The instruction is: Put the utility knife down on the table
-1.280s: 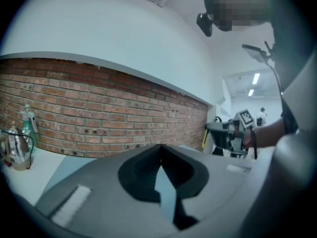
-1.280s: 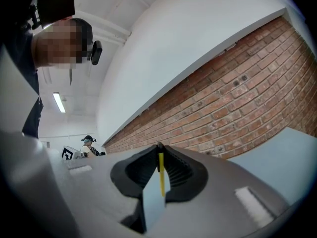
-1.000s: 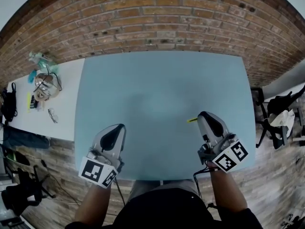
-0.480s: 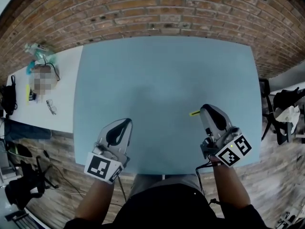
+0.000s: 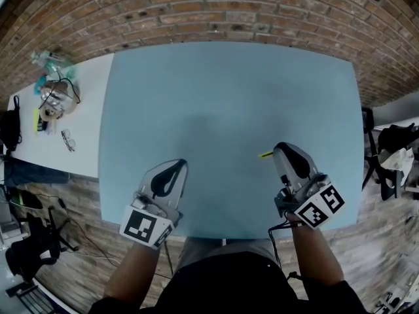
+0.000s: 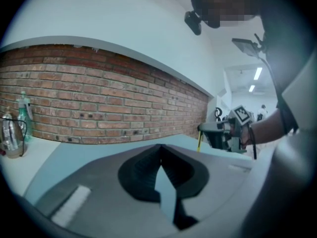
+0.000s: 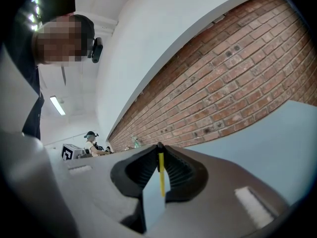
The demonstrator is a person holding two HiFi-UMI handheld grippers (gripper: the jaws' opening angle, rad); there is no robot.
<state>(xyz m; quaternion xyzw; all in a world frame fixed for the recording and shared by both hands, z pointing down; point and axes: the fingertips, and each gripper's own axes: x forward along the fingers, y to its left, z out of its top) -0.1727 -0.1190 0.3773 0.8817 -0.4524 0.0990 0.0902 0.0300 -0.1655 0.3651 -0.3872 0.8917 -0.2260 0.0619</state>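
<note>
Your right gripper [image 5: 280,150] squeezes the thin yellow utility knife [image 5: 264,154]. The knife sticks out to the side, over the blue surface [image 5: 222,97]. Your left gripper [image 5: 179,165] is closed with nothing in it.

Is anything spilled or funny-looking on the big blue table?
Nothing on the blue table looks spilled or broken. The only odd bit is the thin yellow utility knife, pinched in the right claw and poking out sideways. The left claw is shut with nothing in it.
</note>
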